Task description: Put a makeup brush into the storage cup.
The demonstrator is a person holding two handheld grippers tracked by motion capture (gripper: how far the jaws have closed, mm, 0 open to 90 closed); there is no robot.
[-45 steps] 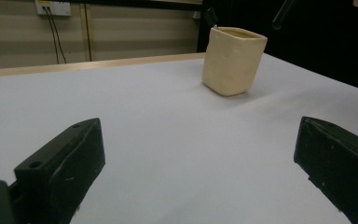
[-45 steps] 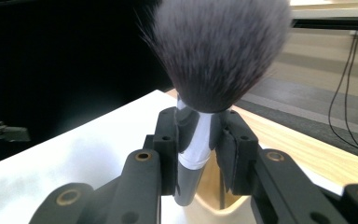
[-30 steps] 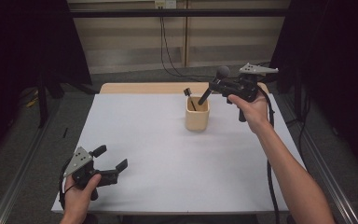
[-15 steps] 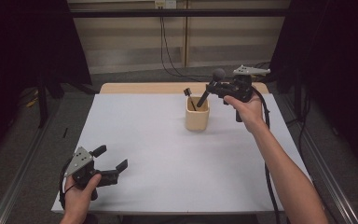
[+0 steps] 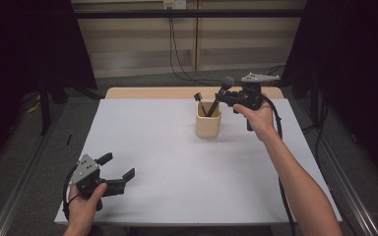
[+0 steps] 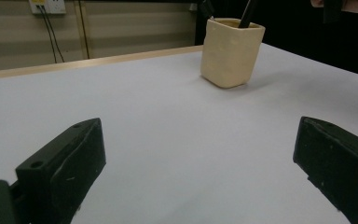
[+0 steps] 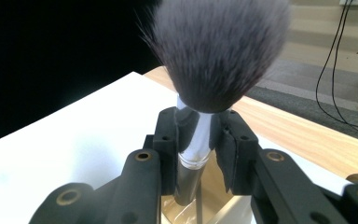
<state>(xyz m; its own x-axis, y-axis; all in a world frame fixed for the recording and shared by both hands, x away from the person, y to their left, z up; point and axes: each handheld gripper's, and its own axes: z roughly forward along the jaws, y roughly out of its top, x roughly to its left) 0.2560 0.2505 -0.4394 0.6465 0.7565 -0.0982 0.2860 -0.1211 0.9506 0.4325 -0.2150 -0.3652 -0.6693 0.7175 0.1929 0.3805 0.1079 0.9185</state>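
Note:
A cream square cup (image 5: 208,121) (image 6: 230,52) stands at the far middle of the white table (image 5: 177,162). My right gripper (image 5: 223,97) (image 7: 198,140) is shut on a makeup brush (image 5: 220,93) just under its dark fluffy head (image 7: 219,51). The brush leans with its handle end inside the cup (image 7: 214,205). Another dark brush (image 5: 200,102) stands in the cup. My left gripper (image 5: 116,166) (image 6: 196,158) rests at the near left of the table, open, with nothing between its fingers.
A wooden strip (image 5: 152,92) borders the table's far edge. Cables (image 5: 174,44) hang on the wall behind. Metal rails (image 5: 24,187) run along the floor on both sides. Wide bare table surface lies between the cup and my left gripper.
My right gripper has moved left and down with the brush, lowering its handle into the cup. The left gripper has stayed still.

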